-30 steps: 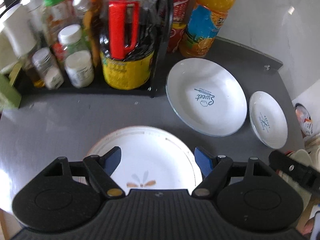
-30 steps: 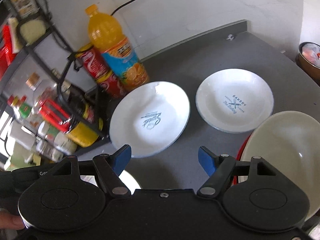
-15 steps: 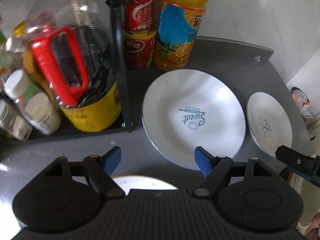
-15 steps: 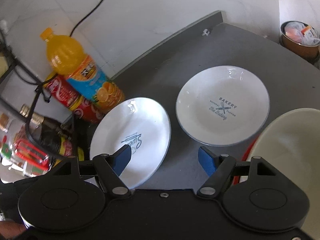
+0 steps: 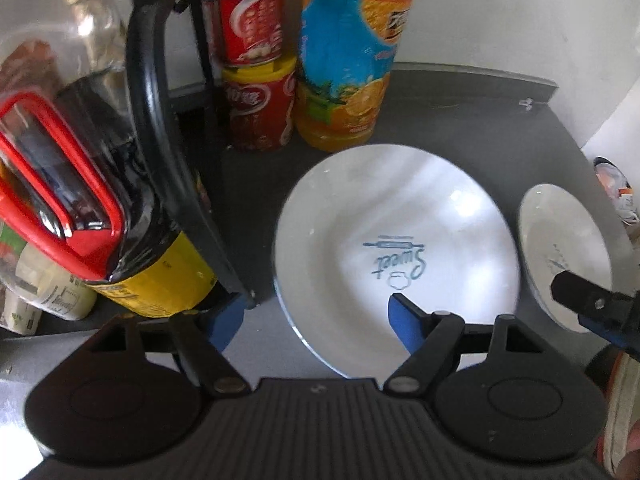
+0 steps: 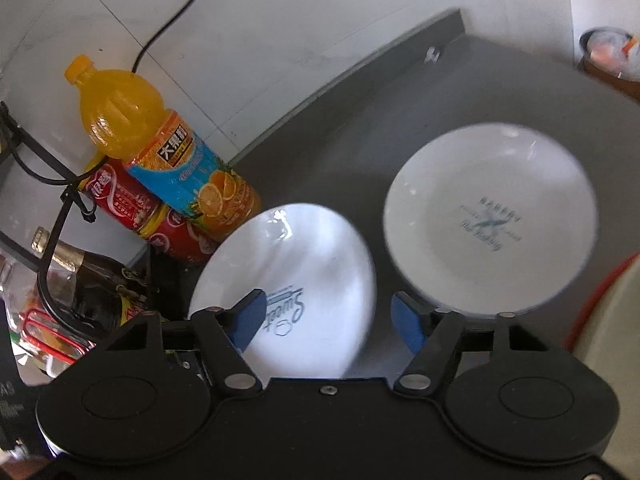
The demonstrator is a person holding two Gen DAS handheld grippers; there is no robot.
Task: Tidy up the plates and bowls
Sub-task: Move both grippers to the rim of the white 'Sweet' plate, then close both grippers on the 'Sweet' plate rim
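Left gripper [image 5: 314, 316] spread over the near rim of the white round "Sweet" plate [image 5: 396, 240], nothing pinched. Right gripper [image 6: 326, 316] closing, nothing between its jaws. The plate lies flat on the grey countertop [image 5: 460, 120], its lettering reading upside down to my left camera; the smaller white "Bakery" plate [image 6: 490, 216] sits just beside it. A second ago my left camera looked over a floral plate, now out of frame.

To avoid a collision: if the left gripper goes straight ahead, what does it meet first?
Probably the near-left rim of the Sweet plate, lying between the open left gripper fingers; depth is unclear.
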